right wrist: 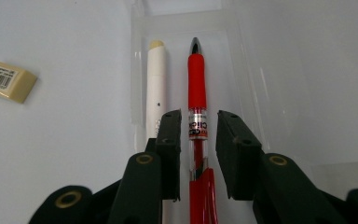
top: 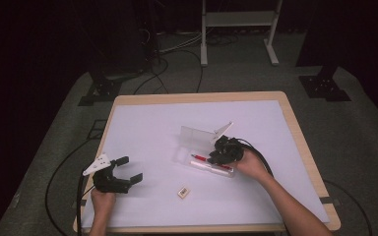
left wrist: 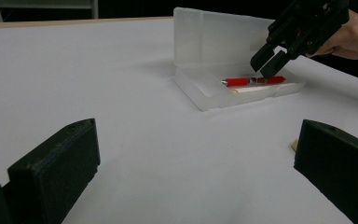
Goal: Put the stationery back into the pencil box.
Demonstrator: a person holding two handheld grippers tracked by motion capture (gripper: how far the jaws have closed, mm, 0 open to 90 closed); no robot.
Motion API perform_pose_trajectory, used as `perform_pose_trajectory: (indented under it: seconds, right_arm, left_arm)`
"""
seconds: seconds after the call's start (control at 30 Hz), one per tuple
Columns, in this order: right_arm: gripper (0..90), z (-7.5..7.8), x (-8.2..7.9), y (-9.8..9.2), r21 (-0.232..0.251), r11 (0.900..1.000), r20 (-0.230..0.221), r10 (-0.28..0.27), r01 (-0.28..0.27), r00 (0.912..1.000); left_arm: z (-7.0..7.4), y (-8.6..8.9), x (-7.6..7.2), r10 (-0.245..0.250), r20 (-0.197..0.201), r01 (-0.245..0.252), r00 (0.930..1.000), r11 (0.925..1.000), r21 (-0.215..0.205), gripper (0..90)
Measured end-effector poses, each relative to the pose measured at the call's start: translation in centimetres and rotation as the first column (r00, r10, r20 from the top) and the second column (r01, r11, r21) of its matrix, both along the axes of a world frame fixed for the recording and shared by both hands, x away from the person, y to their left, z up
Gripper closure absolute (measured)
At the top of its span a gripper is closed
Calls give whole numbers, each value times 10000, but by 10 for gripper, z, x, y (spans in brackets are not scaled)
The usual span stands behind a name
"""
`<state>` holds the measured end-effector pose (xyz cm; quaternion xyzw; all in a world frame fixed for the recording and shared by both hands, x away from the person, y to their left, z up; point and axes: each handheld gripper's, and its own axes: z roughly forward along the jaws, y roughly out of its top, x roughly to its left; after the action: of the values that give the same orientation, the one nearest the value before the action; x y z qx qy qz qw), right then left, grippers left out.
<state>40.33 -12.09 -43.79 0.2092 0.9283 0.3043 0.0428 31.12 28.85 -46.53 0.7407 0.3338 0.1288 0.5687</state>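
Right gripper is hanging over the clear plastic case mid-counter, lid standing open behind it. Its jaws are parted a little, straddling the red pen w/ a gap each side, not clenched on it. Pen is lying in the case tray next to a white stick, approx. parallel. Left gripper is sitting near the counter's front-left edge, jaws spread wide, holding nothing. Small eraser w/ barcode label is lying on the counter btwn the grippers, in front of the case.
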Motion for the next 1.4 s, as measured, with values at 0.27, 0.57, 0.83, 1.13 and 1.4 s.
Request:
perform_pose_trajectory:
  seconds: [0.27,0.57,0.83,1.13,1.4]
  right_arm:
    - [651,12,-10,-3,266,9996,209,72,-78,9998]
    - [598,22,-24,-2,488,9983,232,294,-305,9993]
    - [554,28,-38,2,667,9961,252,566,-582,9981]
    - [504,29,-49,9,708,9930,228,927,-941,9954]
    - [477,29,-58,17,772,9907,76,1119,-1121,9937]
  left_arm:
    - [0,0,0,-1,-3,1,10000,10000,11,0]
    - [0,0,0,4,-6,-4,10000,10000,20,0]
    - [0,0,0,-1,-16,1,10000,10000,20,0]
    - [0,0,0,8,-21,-8,10000,10000,16,0]
    - [0,0,0,9,-20,-9,10000,10000,19,0]
